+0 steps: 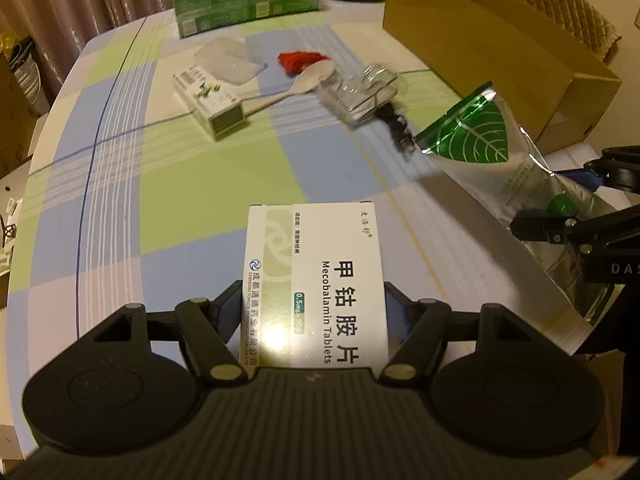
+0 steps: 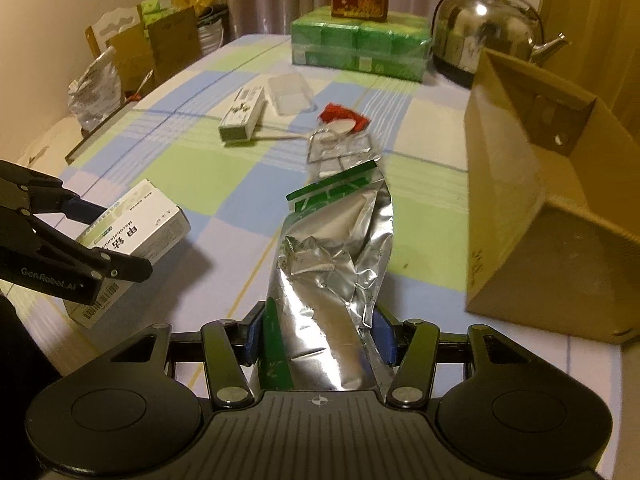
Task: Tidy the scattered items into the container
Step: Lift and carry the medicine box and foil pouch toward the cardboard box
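With the left gripper [image 1: 314, 312] gripping the tablet box [image 1: 316, 276] and the right gripper [image 2: 320, 340] clamping the foil pouch [image 2: 336, 264], we lift both clear before swinging over the cardboard box [image 2: 532, 216]

A broad stretch of the checked worktop [image 1: 160, 184] lay bare between the near edge and the scattered things. Farther back, a small box [image 2: 244, 114], a spoon [image 1: 296, 84] and a clear packet [image 1: 360, 94] crowded the middle. The cardboard box [image 2: 540, 216] walled off the right side, and green packs [image 2: 360, 46] and a kettle [image 2: 488, 28] closed the far end.
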{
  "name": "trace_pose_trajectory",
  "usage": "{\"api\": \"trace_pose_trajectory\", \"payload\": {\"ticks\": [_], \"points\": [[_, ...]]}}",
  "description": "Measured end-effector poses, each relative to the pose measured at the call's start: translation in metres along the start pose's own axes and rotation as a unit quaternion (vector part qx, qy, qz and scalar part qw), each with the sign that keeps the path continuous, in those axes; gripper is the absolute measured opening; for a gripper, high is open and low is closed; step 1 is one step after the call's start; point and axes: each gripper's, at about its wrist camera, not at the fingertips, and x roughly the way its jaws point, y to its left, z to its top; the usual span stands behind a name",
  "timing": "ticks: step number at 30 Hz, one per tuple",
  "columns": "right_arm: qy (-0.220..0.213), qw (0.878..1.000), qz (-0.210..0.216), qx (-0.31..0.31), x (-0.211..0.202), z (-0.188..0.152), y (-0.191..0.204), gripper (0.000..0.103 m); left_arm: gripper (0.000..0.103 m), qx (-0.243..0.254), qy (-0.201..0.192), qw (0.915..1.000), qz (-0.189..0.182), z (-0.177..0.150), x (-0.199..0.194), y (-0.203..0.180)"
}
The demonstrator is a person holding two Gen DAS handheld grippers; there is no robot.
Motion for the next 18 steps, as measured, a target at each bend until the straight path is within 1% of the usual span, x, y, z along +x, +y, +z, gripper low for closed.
{"api": "trace_pose_trajectory", "payload": {"ticks": [9,18], "points": [[-0.037,0.999,-0.017,0.007,-0.033,0.012,-0.017,0.051,0.067,0.016,-0.031,0.9993,-0.01,0.029,-0.016,-0.03],[-0.088,0.995,-0.045,0.022,-0.072,0.029,-0.046,0.051,0.067,0.014,-0.065,0.9971,-0.036,0.07,-0.033,-0.068]]}}
